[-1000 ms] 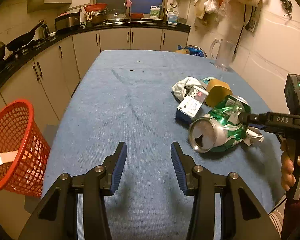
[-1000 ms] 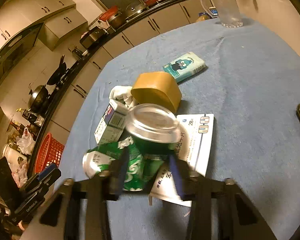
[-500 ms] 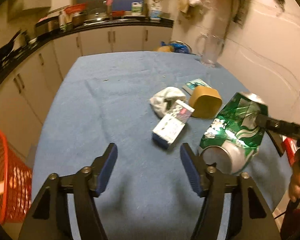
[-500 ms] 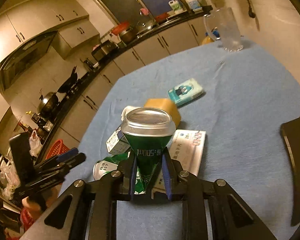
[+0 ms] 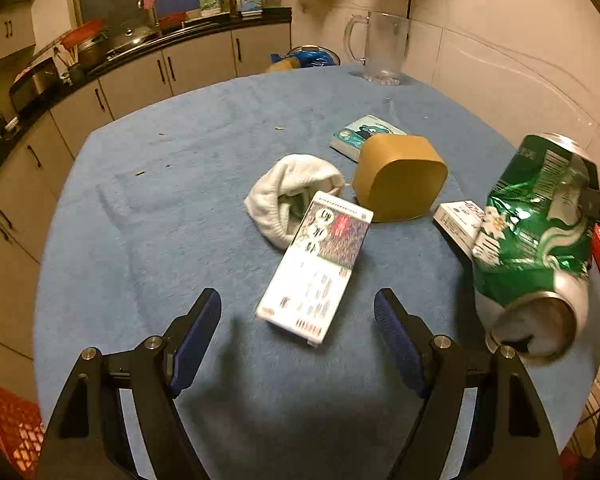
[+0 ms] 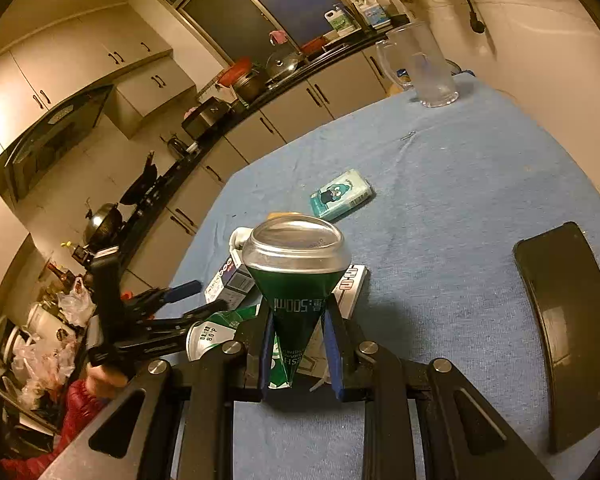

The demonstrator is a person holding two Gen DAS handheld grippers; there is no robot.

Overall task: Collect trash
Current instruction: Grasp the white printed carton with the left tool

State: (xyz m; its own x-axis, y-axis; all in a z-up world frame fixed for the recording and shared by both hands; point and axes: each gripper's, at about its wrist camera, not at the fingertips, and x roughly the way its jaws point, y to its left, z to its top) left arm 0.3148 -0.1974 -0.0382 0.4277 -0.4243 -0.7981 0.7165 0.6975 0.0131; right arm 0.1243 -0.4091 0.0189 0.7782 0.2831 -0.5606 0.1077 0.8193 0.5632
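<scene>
My right gripper (image 6: 296, 348) is shut on a crushed green can (image 6: 296, 276) and holds it above the blue table; the can also shows at the right of the left wrist view (image 5: 532, 240). My left gripper (image 5: 298, 320) is open and empty, low over the table just in front of a small printed carton (image 5: 316, 272). Behind the carton lie a white cloth wad (image 5: 288, 196), a tan box (image 5: 400, 176), a teal tissue pack (image 5: 364, 136) and a white leaflet (image 5: 460, 220).
The red trash basket (image 5: 8, 420) stands on the floor off the table's left front corner. A clear jug (image 5: 380, 48) stands at the table's far edge. A black curved object (image 6: 568, 320) lies at the right. Kitchen cabinets run along the left.
My right gripper closed on the can, crushed it and lifted it off the table. My left gripper opened wider and moved right toward the carton; the basket slid out to the left edge.
</scene>
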